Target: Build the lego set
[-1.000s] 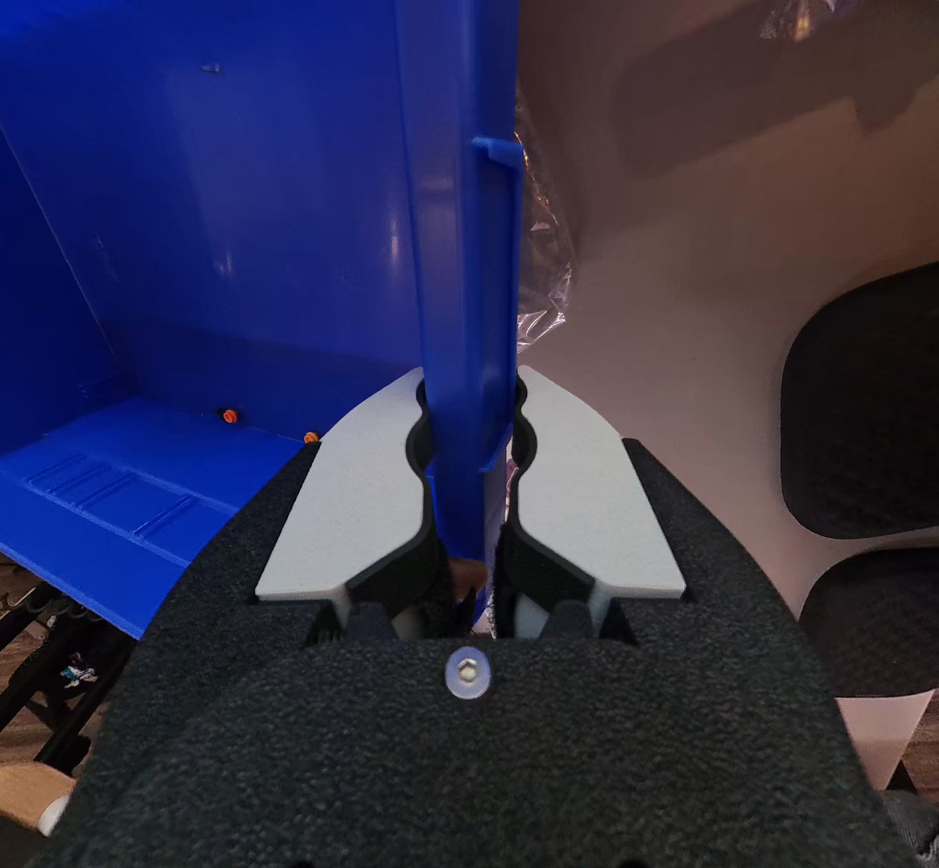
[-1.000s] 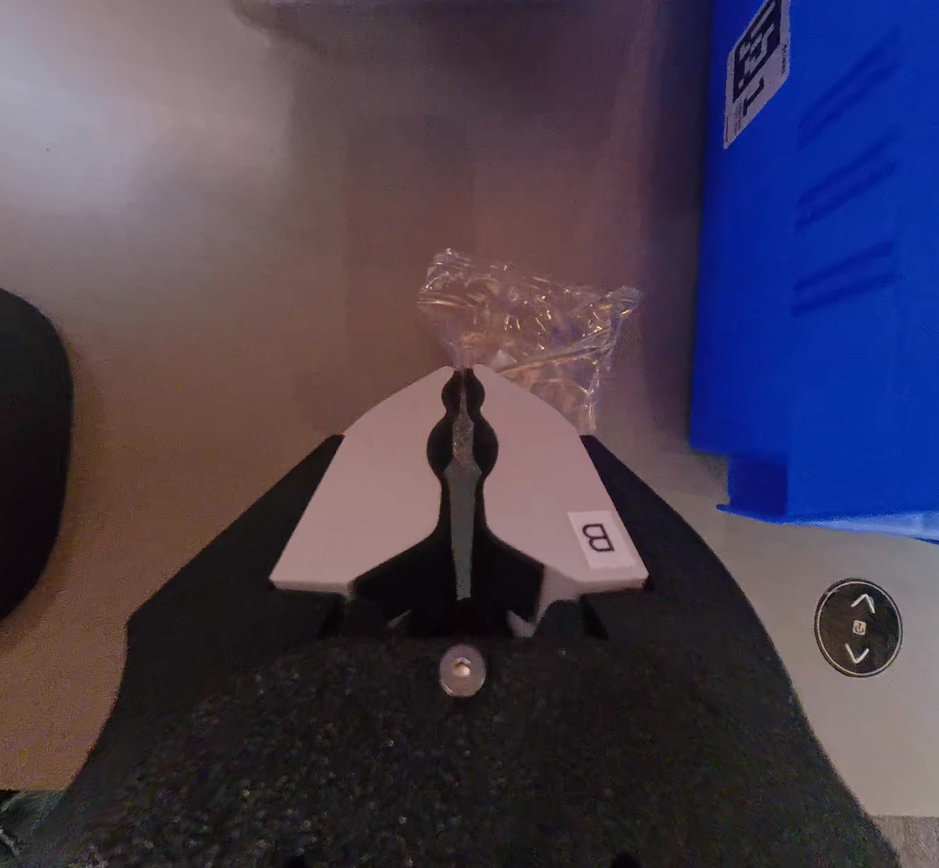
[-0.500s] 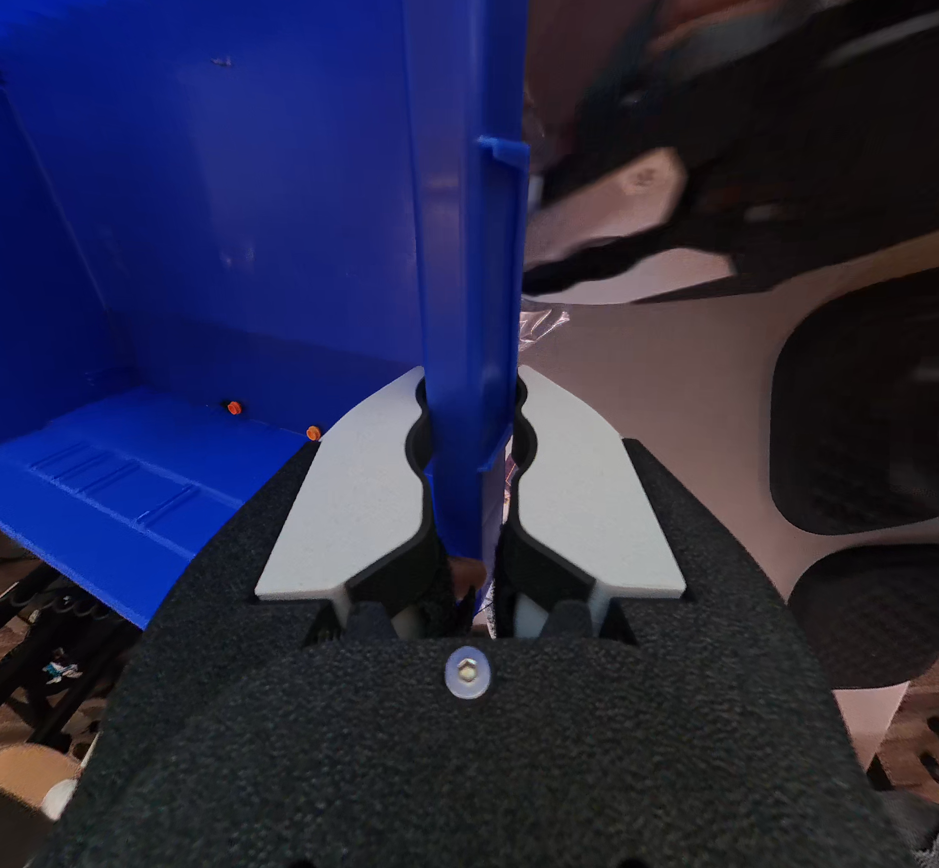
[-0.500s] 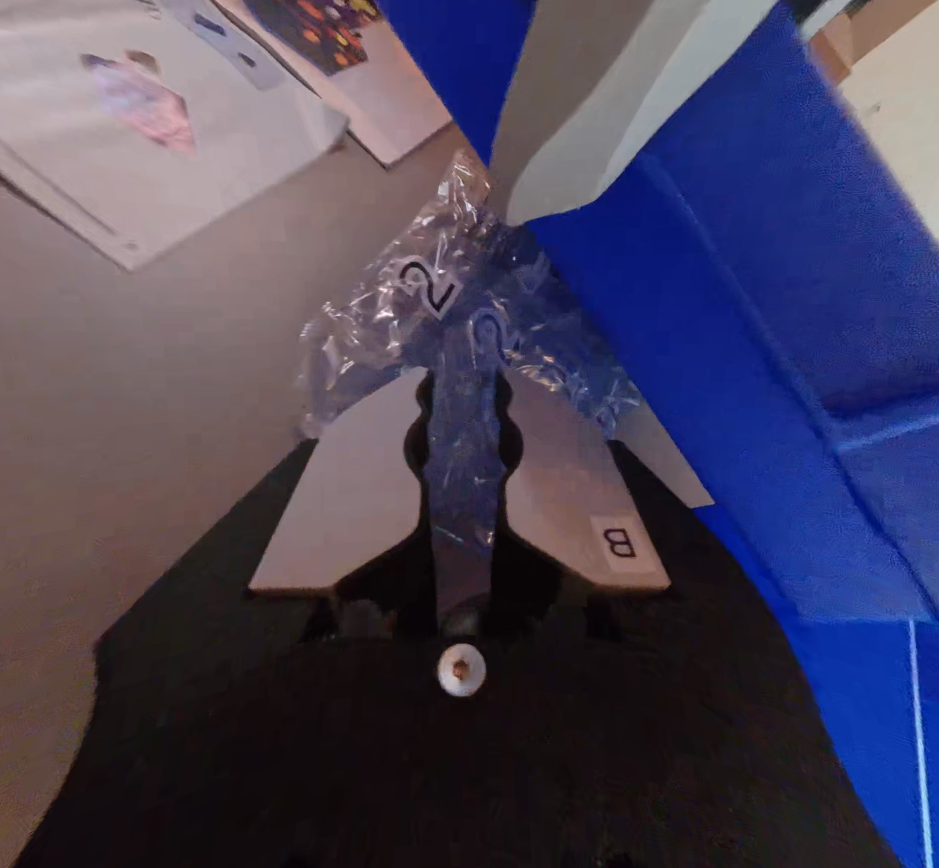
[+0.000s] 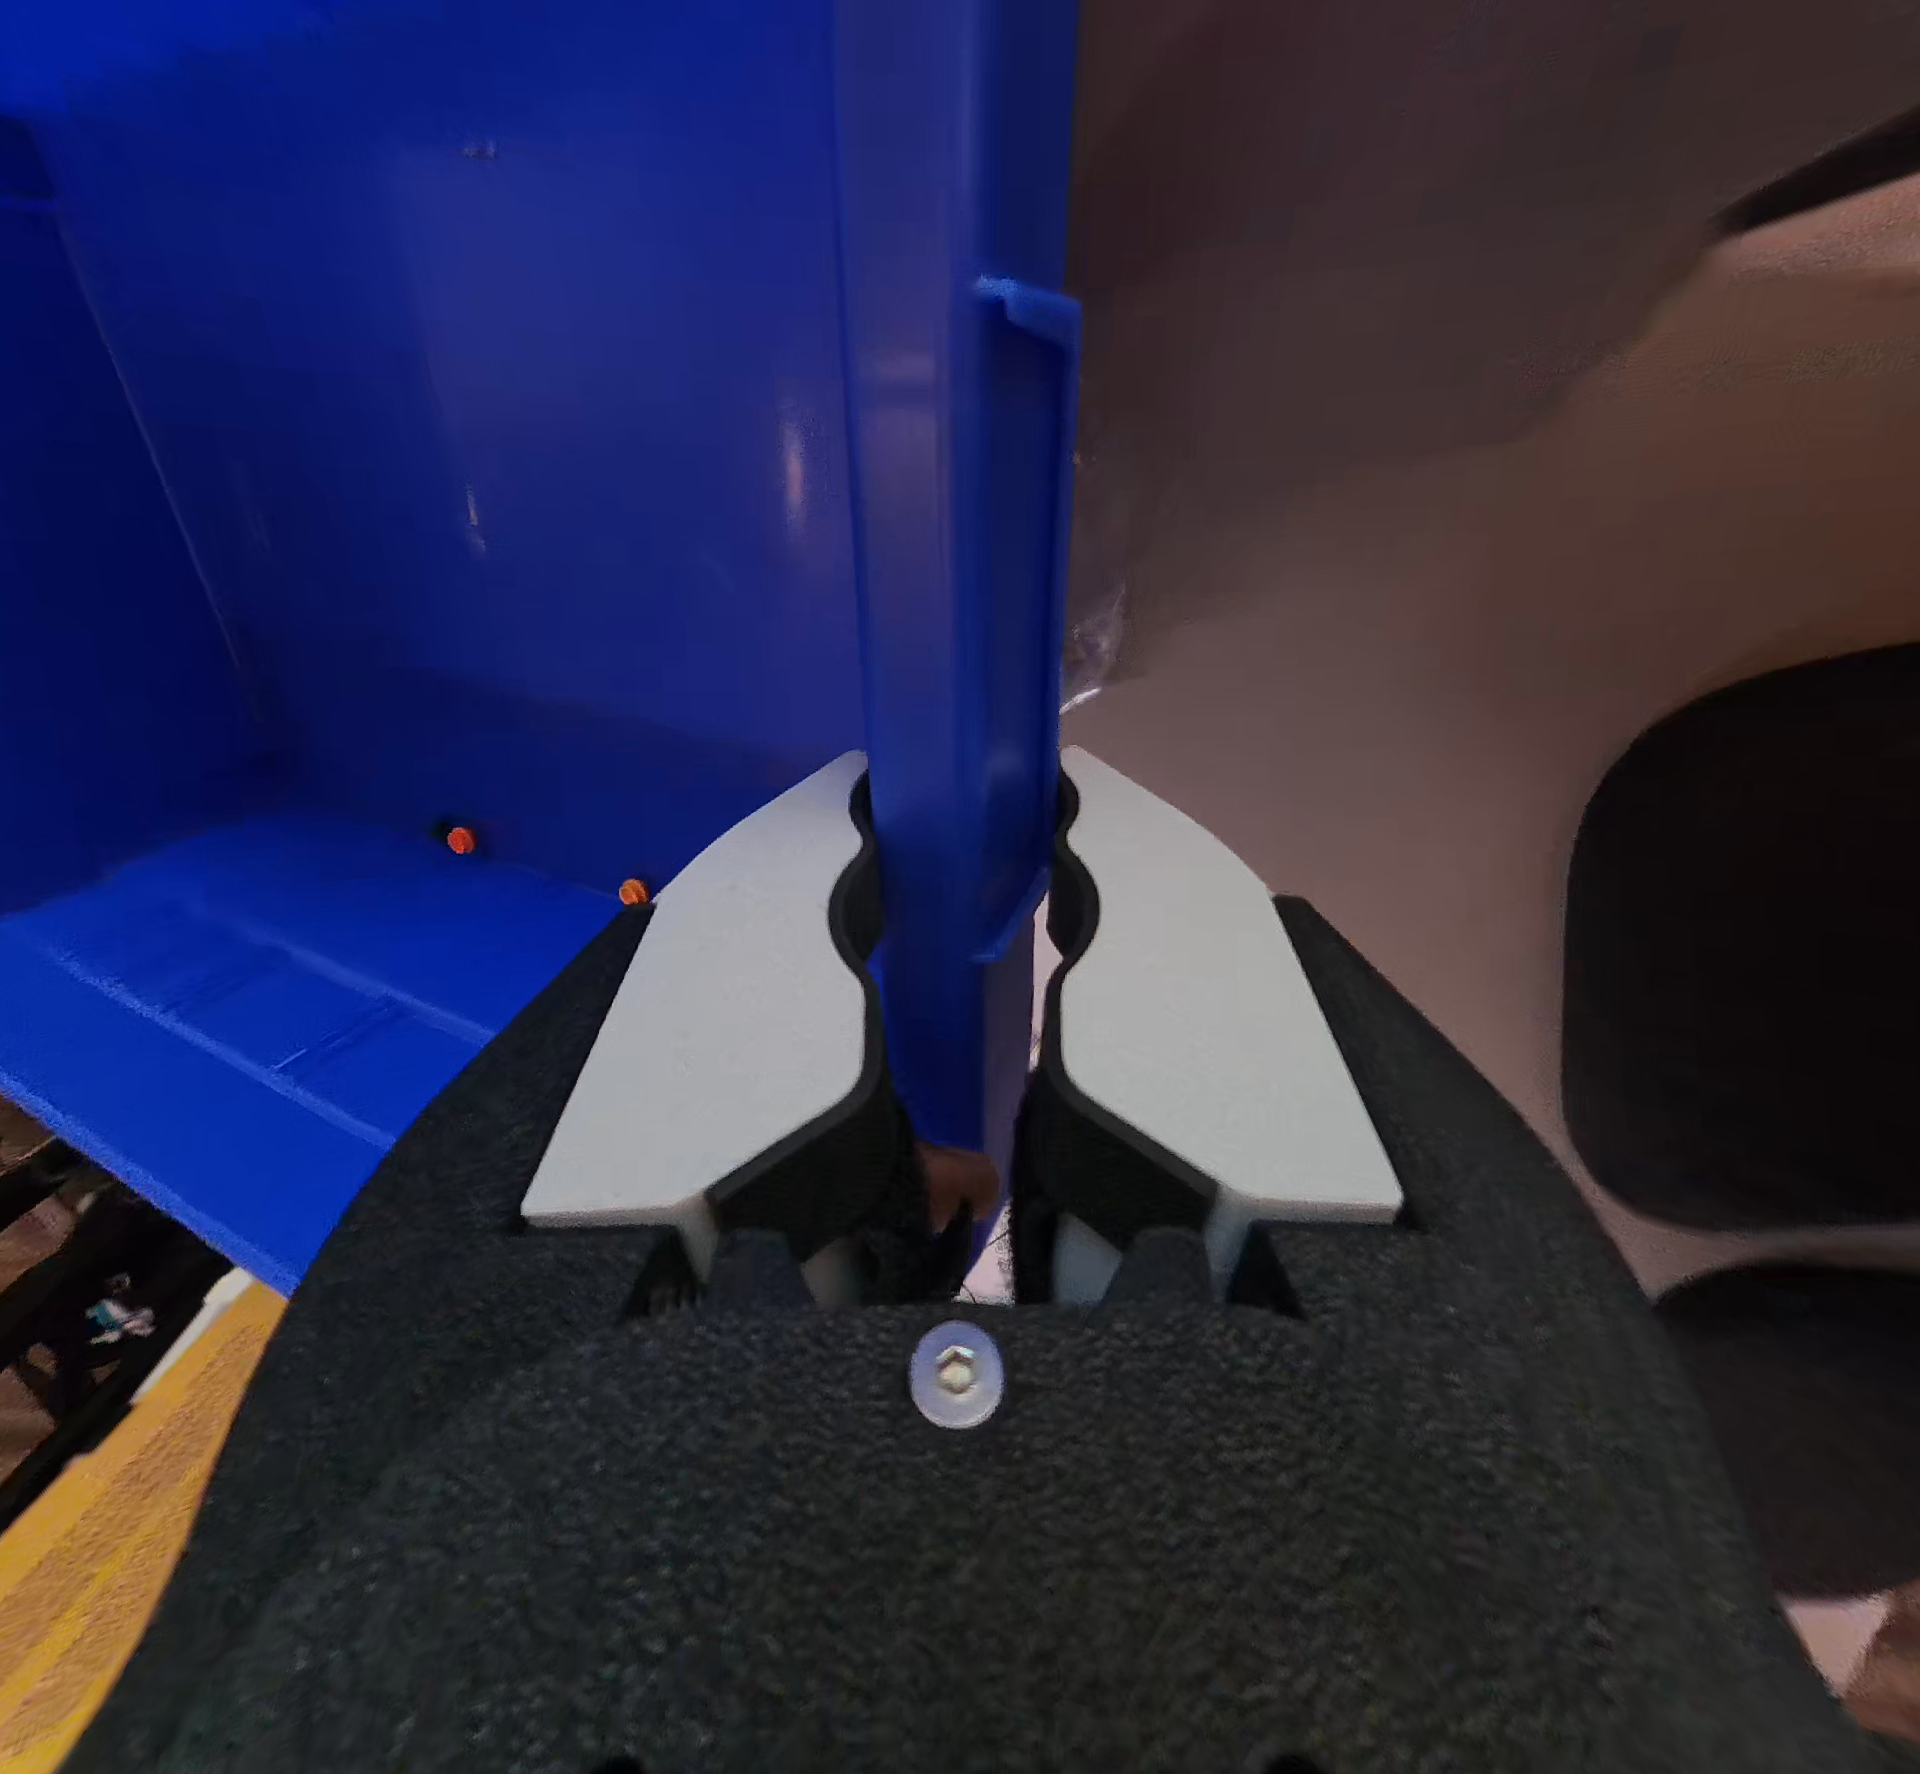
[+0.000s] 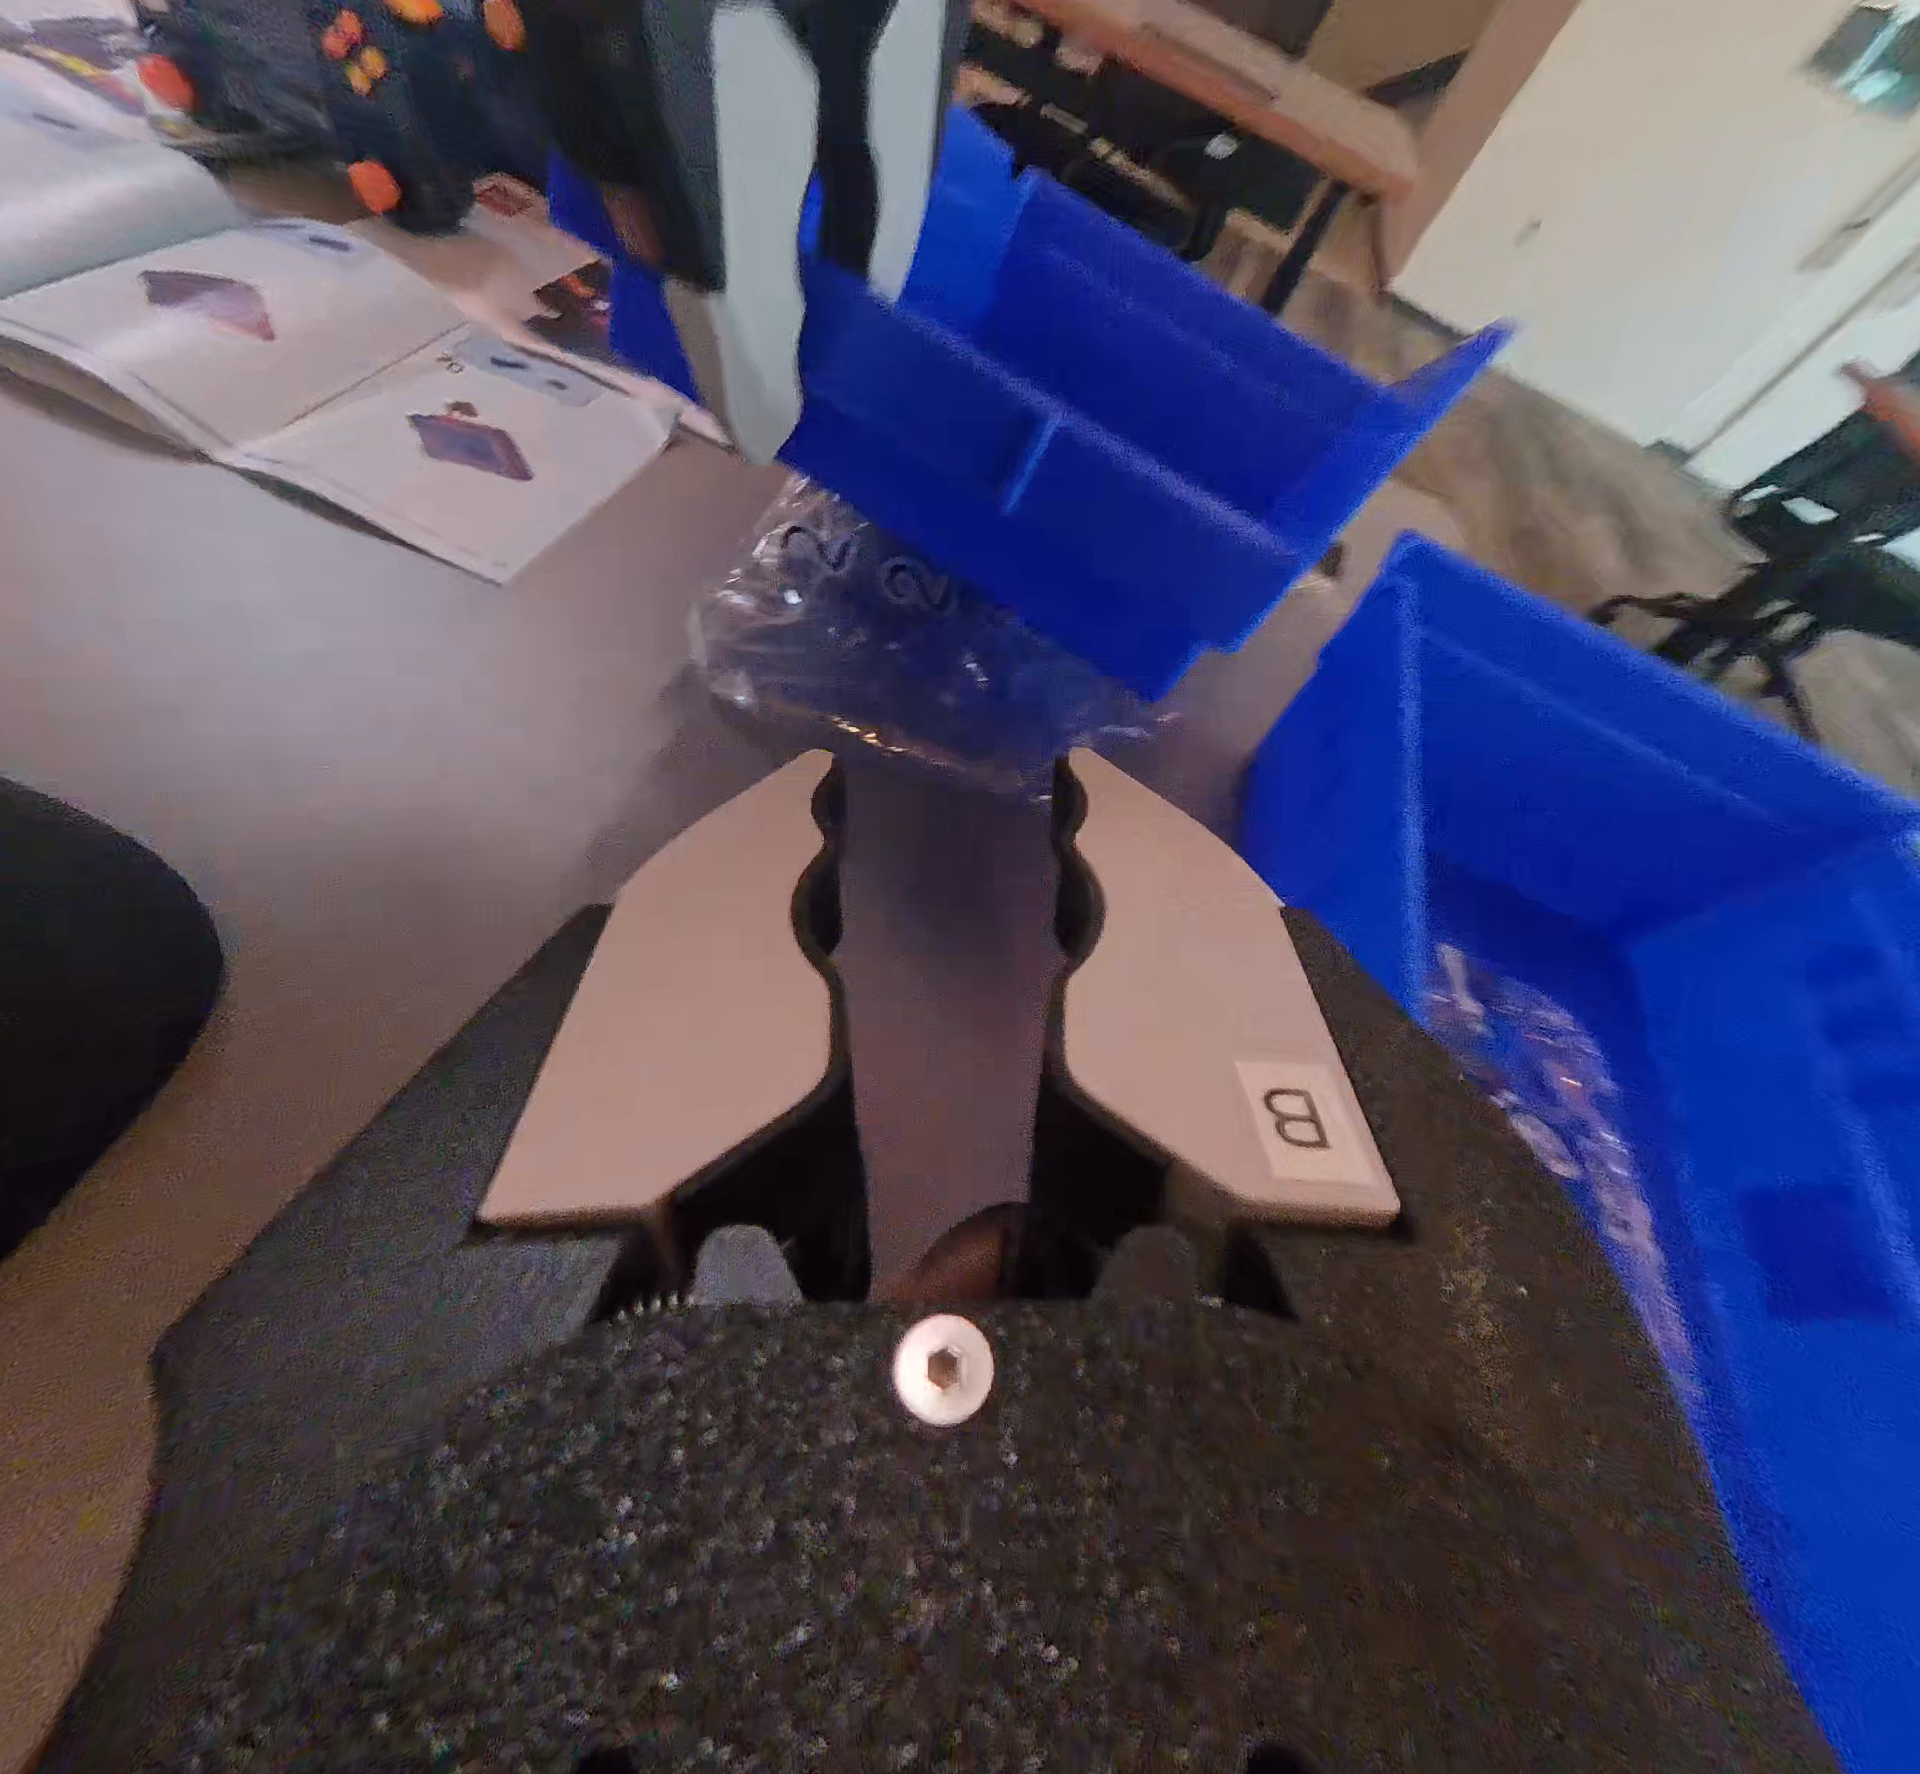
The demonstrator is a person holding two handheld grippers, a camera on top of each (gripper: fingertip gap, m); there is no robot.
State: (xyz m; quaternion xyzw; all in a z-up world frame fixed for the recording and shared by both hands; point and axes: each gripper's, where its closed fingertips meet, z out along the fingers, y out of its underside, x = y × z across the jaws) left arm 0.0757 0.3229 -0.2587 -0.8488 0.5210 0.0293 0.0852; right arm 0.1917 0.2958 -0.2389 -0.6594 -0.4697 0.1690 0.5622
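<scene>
My left gripper (image 5: 961, 768) is shut on the side wall of a tilted blue bin (image 5: 468, 374). Two small orange pieces (image 5: 459, 839) lie in the bin's inner corner. In the right wrist view the left gripper (image 6: 831, 311) holds this bin (image 6: 1091, 477) tipped above the table. My right gripper (image 6: 945, 779) is open with nothing between its fingers. A clear plastic bag of dark bricks (image 6: 894, 675) sits just beyond its fingertips, under the lifted bin's lower edge. I cannot tell whether the bag touches the bin.
A second blue bin (image 6: 1818, 1049) with loose bricks (image 6: 1527, 1049) stands at the right. An open instruction booklet (image 6: 343, 374) lies at the far left, with a dark, orange-dotted box (image 6: 312, 41) behind it. Black pads (image 5: 1745, 945) lie on the grey table (image 6: 364, 737).
My right gripper lifted the bag off the table, swung it up toward the tilted bin, then opened; the bag is now out of its jaws. The left gripper kept its hold on the bin.
</scene>
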